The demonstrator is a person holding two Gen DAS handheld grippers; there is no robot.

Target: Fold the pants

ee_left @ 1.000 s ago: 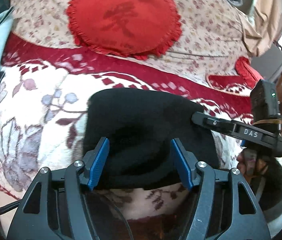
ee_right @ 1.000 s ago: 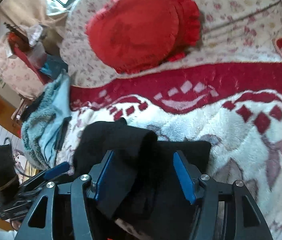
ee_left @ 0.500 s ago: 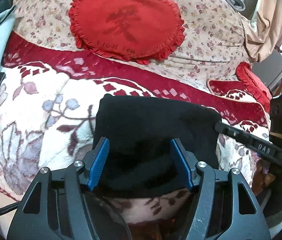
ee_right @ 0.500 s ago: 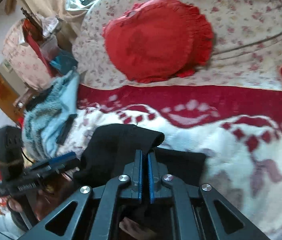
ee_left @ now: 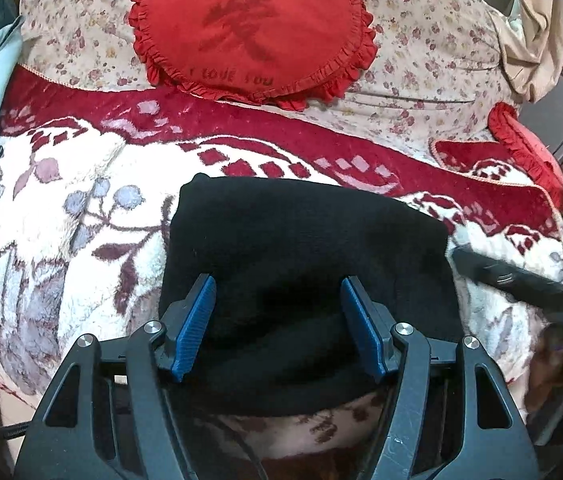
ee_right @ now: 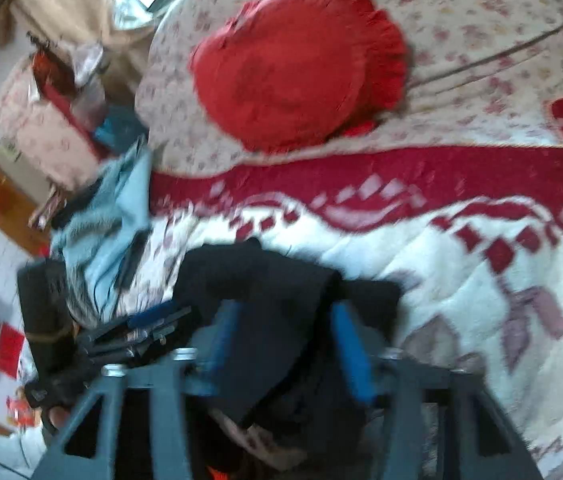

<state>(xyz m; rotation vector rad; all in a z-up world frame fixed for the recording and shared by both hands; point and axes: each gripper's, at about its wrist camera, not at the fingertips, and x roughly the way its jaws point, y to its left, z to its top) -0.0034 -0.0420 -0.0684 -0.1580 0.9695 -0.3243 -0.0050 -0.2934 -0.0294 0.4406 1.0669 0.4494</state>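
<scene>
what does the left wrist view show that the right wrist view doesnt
Only the left wrist view: the words stitched on the red heart-shaped frilled cushion, a second red frilled cushion at the far right, and the folded black pants lying as a neat rectangle.

Only the right wrist view: a pale blue fluffy garment and cluttered furniture at the left.

Both: the cushion, the pants, the red-and-white floral plush blanket, and open blue-padded jaws on the left gripper and the right gripper, whose jaws have just been opening over the pants.
</scene>
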